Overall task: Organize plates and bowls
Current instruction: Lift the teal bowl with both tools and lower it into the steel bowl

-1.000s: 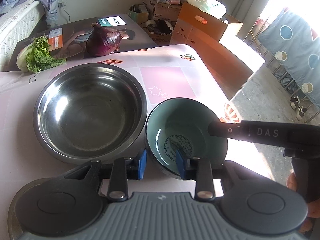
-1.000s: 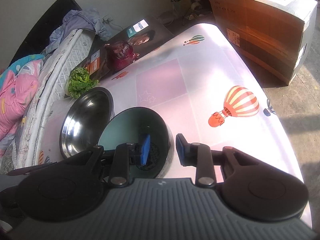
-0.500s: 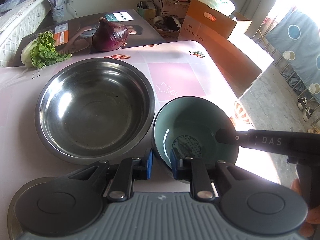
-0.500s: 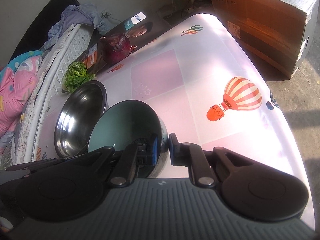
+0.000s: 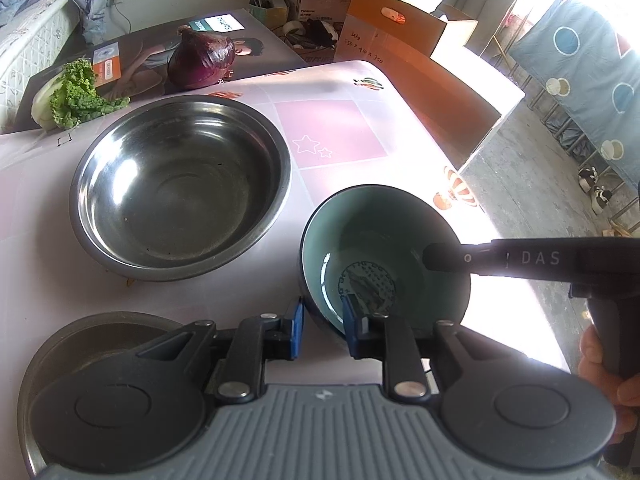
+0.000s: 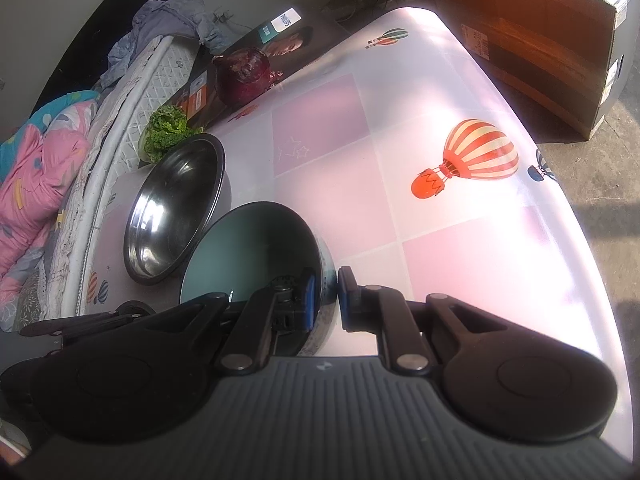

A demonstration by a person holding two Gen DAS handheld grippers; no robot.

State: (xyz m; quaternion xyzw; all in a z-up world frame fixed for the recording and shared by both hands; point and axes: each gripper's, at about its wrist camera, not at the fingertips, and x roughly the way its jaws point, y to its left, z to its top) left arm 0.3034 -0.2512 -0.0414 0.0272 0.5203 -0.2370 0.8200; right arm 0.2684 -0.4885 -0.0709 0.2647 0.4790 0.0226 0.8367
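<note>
Both grippers pinched the teal bowl's [image 5: 384,256] rim: the left gripper [image 5: 322,326] at its near edge, the right gripper [image 6: 325,300] reaching level from the right. The steel bowl [image 5: 180,184] sat ahead-left of the left gripper.

Bright sun pours in from the right side and washes out the pink balloon-print tablecloth [image 5: 500,300] to white. The shiny round steel bowl [image 5: 180,184] shows white glare spots. Picture edges bend and go dark.
</note>
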